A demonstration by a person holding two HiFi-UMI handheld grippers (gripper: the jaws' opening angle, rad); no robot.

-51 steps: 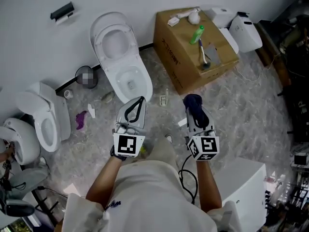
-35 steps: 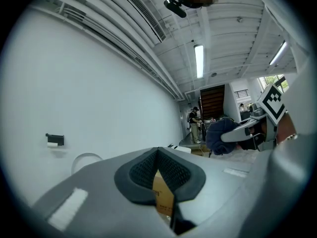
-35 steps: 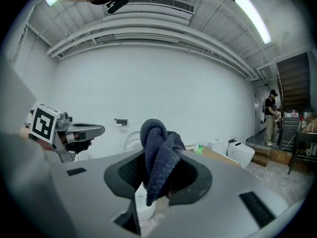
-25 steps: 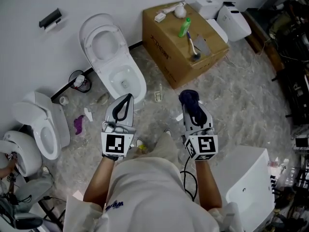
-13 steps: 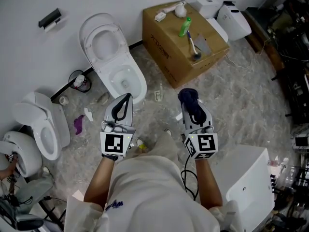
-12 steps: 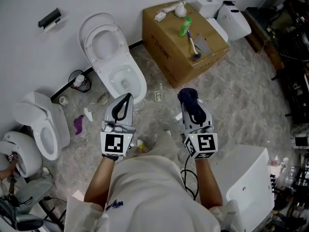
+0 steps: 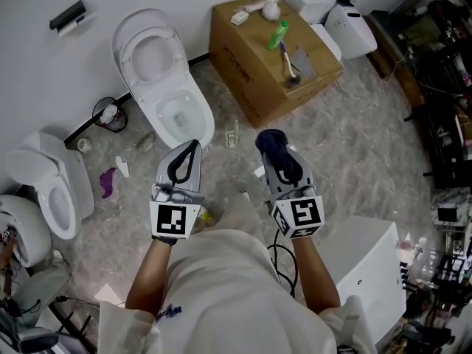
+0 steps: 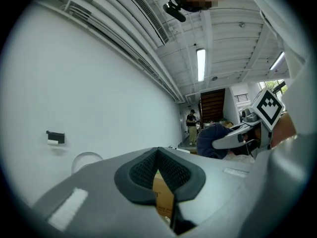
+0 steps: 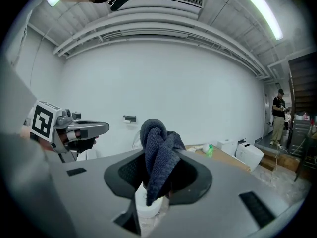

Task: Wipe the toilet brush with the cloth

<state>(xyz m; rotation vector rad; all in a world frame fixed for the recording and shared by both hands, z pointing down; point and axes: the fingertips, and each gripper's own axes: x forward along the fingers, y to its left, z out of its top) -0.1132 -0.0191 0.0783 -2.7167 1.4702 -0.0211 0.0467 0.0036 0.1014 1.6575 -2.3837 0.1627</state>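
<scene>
Left gripper [image 7: 192, 147], right gripper [image 7: 274, 150] closed

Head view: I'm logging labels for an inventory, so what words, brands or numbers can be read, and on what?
No text can be read.
Cardboard box: dark print on its side, too small to read.
Shirt: dark print, too blurred.
Cubes on left gripper and right gripper: square markers only, no letters.

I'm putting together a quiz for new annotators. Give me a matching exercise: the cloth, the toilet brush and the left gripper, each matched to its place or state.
Things:
1. cloth
2. toilet brush
3. left gripper

Places or states:
A. lying on top of the cardboard box
B. shut, with nothing between its jaws
C. clamped in the right gripper

Pairs: 1-C, 2-A, 3-B
</scene>
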